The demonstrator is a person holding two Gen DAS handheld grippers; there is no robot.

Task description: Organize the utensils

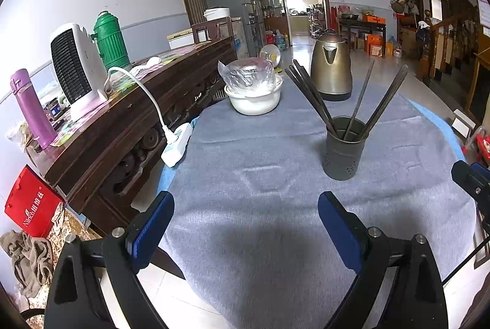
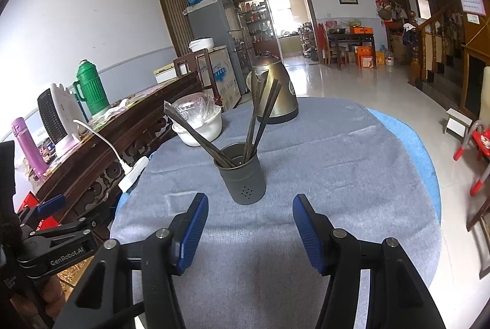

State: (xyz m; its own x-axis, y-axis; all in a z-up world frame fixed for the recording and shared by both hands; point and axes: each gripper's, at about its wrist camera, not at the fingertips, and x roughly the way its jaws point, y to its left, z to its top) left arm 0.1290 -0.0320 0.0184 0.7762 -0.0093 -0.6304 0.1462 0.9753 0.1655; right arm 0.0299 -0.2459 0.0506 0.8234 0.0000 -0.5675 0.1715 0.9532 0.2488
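A dark grey perforated utensil cup (image 1: 344,148) (image 2: 241,175) stands on the grey cloth of the round table (image 1: 260,206) (image 2: 337,176). Several dark chopsticks (image 1: 309,95) (image 2: 263,114) lean out of it in two fans. My left gripper (image 1: 246,208) hovers open over the near cloth, the cup ahead and to its right. My right gripper (image 2: 250,211) is open just short of the cup, nothing between its blue pads. The left gripper shows at the left edge of the right wrist view (image 2: 50,203).
A bronze electric kettle (image 1: 331,67) (image 2: 274,90) stands behind the cup. A white bowl with a plastic-wrapped dish (image 1: 252,93) (image 2: 199,122) sits at the far left of the table. A white power strip (image 1: 176,145) (image 2: 133,173) lies at the left rim, beside a dark sideboard (image 1: 122,121).
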